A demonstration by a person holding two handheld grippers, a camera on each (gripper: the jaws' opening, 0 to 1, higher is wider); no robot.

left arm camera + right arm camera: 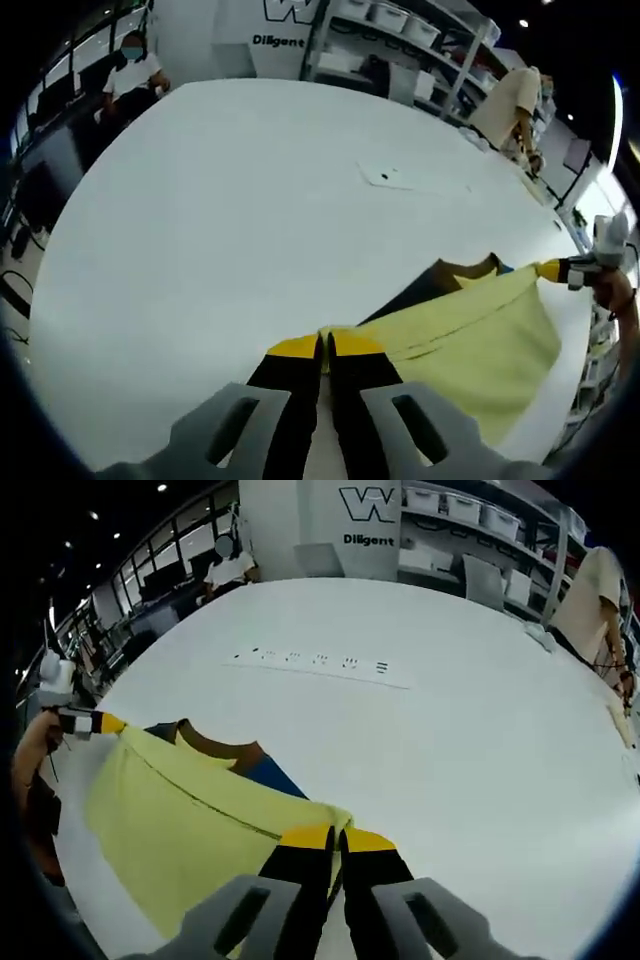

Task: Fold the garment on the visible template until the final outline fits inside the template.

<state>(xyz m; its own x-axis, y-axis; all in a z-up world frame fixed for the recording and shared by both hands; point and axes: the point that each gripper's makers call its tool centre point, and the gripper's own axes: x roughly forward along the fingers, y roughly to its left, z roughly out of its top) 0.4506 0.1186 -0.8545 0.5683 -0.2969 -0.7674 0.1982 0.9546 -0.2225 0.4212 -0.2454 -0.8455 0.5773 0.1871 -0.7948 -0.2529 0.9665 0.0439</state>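
On the white table (250,220), the left gripper (325,345) reached forward low over the surface, its black jaws with yellow tips closed together on one corner of the yellow garment (470,340). Seen from the right gripper view, this same gripper (108,723) sat at the far left, held by a hand (35,750), with its yellow tip on the garment's far corner.

The right gripper (337,837) was posed likewise, its jaws pressed together and clamped on the near corner of the garment (180,820). From the left gripper view, it (552,268) entered at the right edge, gripping the opposite corner, with the person's hand (615,290) behind it.

Between the two grippers the garment's edge was stretched taut, and the cloth hung down past the table's near edge. A brown collar (215,745) and a blue panel (270,773) showed along the stretched edge.

Farther across the table lay a row of small dark marks (310,660). Whether these belonged to the template could not be determined.
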